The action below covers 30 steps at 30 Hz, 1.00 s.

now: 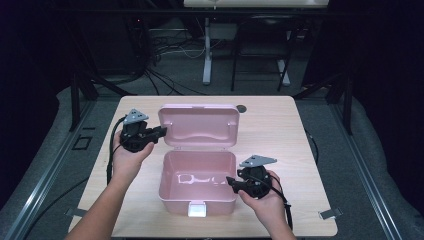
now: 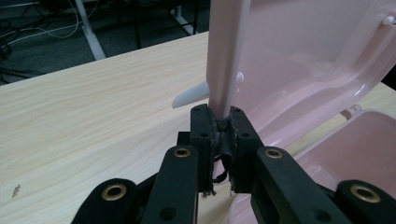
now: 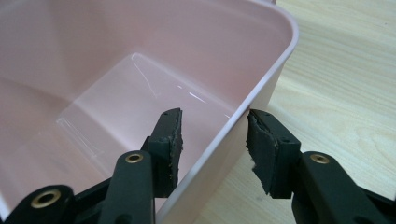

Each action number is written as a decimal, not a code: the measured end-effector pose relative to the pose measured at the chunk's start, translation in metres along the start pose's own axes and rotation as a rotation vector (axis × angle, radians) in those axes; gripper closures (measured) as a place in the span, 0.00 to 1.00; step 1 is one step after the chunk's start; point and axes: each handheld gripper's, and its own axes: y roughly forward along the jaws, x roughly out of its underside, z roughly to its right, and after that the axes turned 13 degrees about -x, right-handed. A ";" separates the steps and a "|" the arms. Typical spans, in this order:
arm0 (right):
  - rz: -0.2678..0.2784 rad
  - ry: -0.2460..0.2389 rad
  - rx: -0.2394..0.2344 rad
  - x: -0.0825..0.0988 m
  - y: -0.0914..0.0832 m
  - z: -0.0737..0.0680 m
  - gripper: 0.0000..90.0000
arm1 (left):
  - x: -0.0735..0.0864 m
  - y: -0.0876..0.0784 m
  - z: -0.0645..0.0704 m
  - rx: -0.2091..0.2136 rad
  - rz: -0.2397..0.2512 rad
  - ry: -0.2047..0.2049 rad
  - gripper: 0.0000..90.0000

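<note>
In the left gripper view, the left gripper [image 2: 223,122] is clenched on the edge of the lid [image 2: 299,60], both pads pressed against the thin pink rim that rises straight up the middle of the frame. In the high view this gripper [image 1: 159,132] sits left of centre, at the lid's left edge.

In the right gripper view, the right gripper [image 3: 215,144] is released: its jaws stand apart, straddling the wall of the box [image 3: 261,79], one inside, one outside, neither pad pressing. In the high view it [image 1: 231,181] is lower right of centre.

The box [image 1: 172,192] is pink plastic, empty, in the middle of the table [image 1: 280,130], with a white latch [image 1: 197,208] at its near side. The lid [image 1: 199,125] stands open behind it.
</note>
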 end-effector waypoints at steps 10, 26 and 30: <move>-0.016 0.008 0.002 0.001 0.002 0.000 0.62 | 0.003 0.006 -0.002 0.001 -0.008 -0.013 0.93; -0.015 0.003 0.003 0.001 0.002 0.001 0.62 | 0.006 0.017 -0.004 -0.005 -0.035 -0.041 0.93; -0.013 0.005 0.004 0.002 0.002 0.000 0.62 | 0.006 0.020 -0.005 -0.002 -0.043 -0.058 0.93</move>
